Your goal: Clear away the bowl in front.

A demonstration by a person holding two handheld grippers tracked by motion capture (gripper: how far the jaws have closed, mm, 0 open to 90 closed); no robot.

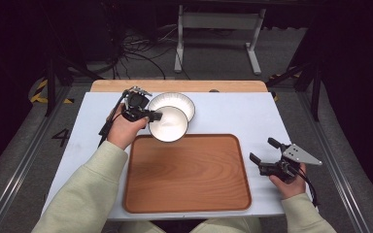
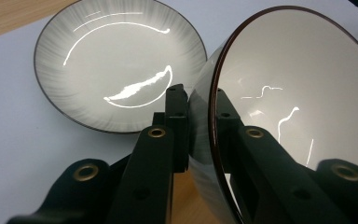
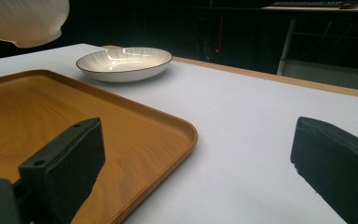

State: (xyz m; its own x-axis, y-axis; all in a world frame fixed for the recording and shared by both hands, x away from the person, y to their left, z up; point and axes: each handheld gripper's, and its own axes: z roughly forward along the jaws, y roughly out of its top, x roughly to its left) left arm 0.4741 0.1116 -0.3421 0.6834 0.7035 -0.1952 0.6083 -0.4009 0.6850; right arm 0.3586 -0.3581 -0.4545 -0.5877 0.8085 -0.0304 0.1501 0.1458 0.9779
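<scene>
Left gripper is clamping the rim of a white bowl, one jaw inside the wall and one outside, as the left gripper view is showing. The bowl is hanging tilted in the air, off the table, over the far left corner of the wooden tray. In the right gripper view its underside is floating above the tray.

Handling judgement: glazed ceramic, so stiff, smooth and likely slippery at the pads; fairly heavy for a one-sided rim pinch; would chip or break if dropped. The rim is the only sensible hold, and the grip is sitting deep over the wall, which is helping against swing.

A plate is lying flat on the white table just behind the bowl, near but apart from it; in the left gripper view the plate is resting beyond the jaws.

Right gripper is holding nothing, jaws standing wide apart, resting on the table just right of the tray.
</scene>
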